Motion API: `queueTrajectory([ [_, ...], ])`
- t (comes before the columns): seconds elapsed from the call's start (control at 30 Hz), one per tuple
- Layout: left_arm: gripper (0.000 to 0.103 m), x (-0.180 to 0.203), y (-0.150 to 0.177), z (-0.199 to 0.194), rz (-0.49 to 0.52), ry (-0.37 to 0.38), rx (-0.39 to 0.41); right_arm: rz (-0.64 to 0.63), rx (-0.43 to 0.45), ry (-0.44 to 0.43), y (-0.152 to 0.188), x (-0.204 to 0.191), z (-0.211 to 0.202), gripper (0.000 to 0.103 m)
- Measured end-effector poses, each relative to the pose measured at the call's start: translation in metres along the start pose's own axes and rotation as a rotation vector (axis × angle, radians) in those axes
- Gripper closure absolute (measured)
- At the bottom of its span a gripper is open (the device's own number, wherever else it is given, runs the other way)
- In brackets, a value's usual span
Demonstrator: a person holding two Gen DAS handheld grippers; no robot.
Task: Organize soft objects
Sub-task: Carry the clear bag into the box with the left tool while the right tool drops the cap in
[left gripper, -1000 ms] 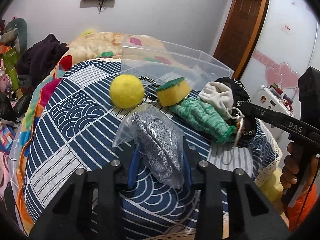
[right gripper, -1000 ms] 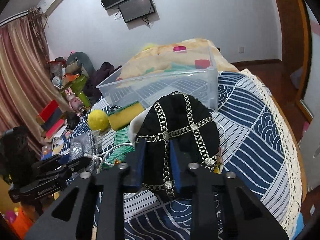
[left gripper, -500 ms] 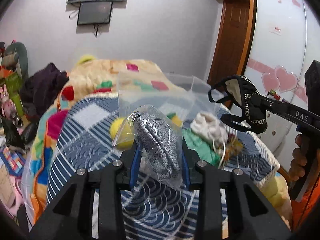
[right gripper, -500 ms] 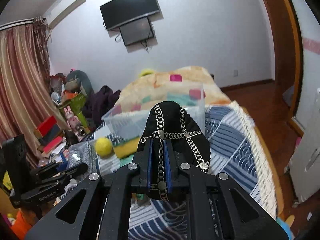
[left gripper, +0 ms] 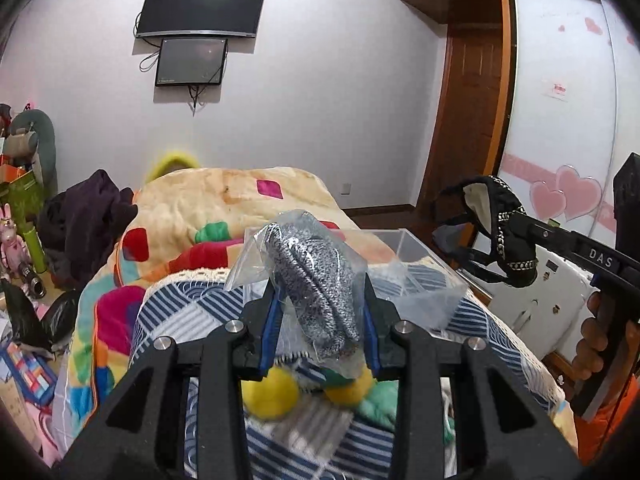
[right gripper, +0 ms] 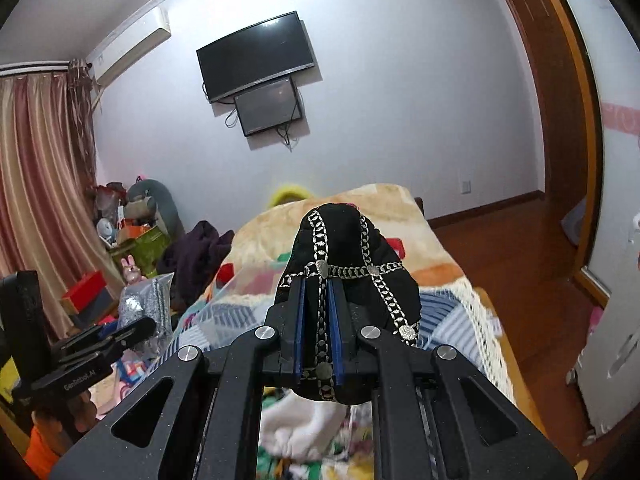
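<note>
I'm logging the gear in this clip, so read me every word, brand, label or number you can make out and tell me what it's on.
"DAS": white letters on the arm of the right claw, seen from the left wrist view.
"GenRobot.AI": on the body of the left claw, seen from the right wrist view; small, so the reading is likely but not certain.
Small sign with red print on the wardrobe door: too blurred to read.

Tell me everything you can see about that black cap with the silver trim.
The black cap is soft, dark cloth crossed by silver chain-like bands with small round studs. It is domed and has a pale lining, seen from the left camera. The right gripper pinches it between blue pads, holding it up in the air, clear of the bed. Nothing else touches it.
</note>
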State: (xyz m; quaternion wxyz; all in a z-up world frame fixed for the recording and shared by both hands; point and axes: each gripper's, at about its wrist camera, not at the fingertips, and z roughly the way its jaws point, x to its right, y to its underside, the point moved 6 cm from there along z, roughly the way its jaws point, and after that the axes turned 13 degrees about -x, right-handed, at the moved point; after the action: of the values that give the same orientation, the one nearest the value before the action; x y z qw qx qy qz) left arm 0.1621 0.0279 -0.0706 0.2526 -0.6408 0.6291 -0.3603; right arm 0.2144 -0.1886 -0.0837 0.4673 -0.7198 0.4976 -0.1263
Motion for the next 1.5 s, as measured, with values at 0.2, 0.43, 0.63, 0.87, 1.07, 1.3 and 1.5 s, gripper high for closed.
queueTrajectory([
  [0.2,0.068,-0.012,-0.023,0.033,-0.027,-0.002,-0.048,-0.039,-0.019,0.022,-0.014,-0.006,0.023,0.093],
  [0.43,0.068,-0.006,-0.037,0.08,0.037,-0.04,-0.139,-0.082,-0.108,0.035,-0.018,-0.008,0.06,0.093],
  [0.63,0.069,-0.004,-0.038,0.117,0.058,-0.009,-0.257,-0.099,-0.214,0.03,-0.013,-0.006,0.09,0.093],
  [0.87,0.069,0.009,-0.027,0.148,0.16,-0.023,-0.374,-0.094,-0.36,0.024,0.003,0.003,0.118,0.093],
  [1.07,0.068,0.007,-0.018,0.158,0.137,-0.001,-0.429,-0.121,-0.439,0.04,0.015,0.005,0.127,0.093],
  [1.3,0.059,0.003,-0.018,0.151,0.107,-0.004,-0.431,-0.171,-0.462,0.087,0.016,0.004,0.127,0.091],
  [1.5,0.044,0.002,-0.025,0.133,0.094,-0.001,-0.376,-0.164,-0.454,0.079,0.009,0.002,0.119,0.086],
])
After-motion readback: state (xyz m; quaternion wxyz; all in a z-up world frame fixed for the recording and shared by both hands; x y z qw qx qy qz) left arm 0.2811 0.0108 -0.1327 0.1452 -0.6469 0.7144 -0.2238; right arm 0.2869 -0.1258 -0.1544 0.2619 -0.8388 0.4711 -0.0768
